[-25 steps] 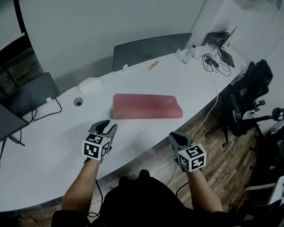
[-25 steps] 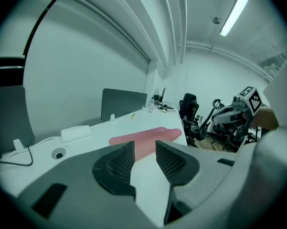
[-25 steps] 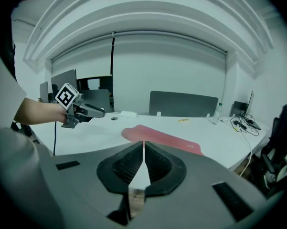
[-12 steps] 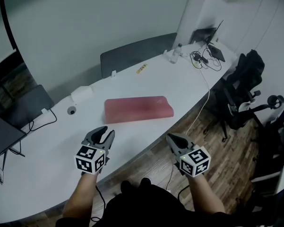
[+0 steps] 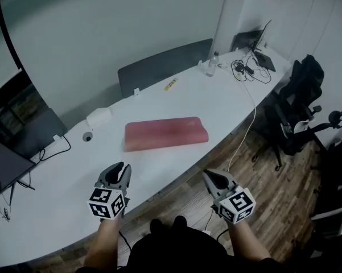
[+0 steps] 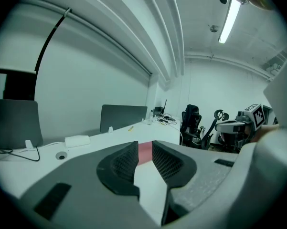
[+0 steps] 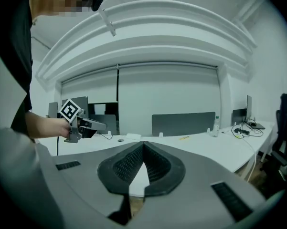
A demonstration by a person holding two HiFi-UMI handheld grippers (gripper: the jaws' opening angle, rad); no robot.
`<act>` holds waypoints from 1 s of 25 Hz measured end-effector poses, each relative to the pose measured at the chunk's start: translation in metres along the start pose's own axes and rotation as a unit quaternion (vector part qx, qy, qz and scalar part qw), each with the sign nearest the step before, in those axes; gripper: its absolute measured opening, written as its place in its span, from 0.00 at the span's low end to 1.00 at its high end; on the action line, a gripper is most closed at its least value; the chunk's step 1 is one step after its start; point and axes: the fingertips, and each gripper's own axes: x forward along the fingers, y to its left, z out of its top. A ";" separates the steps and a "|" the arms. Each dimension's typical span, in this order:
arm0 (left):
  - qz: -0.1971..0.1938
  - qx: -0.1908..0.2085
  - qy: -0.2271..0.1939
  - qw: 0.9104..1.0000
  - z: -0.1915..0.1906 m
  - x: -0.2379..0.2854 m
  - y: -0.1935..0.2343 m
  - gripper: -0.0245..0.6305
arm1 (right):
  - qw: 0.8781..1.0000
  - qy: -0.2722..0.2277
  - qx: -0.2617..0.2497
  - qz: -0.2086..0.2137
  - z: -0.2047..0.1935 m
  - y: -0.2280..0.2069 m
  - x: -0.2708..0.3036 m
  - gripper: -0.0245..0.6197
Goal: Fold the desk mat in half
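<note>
Desk mat (image 5: 166, 133), red and already folded, lies flat on the white tabletop (image 5: 227, 104), while near its front edge but clear of it hover the left tongs (image 5: 120, 168), slightly parted, having just been closing on nothing, and the right tongs (image 5: 207, 175), shut and empty.

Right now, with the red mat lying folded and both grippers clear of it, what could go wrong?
1. The desk mat lies free with nothing pressing on it. Its rounded right end looks puffy, so the top layer may spring open.
2. A white cable hangs off the table near the right gripper, which is shut and empty. A swing that way could snag it.
</note>
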 end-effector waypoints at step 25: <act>0.025 0.033 -0.024 0.999 0.047 0.025 -0.070 0.11 | 0.992 -0.093 0.059 0.065 0.052 -0.072 -0.033 0.04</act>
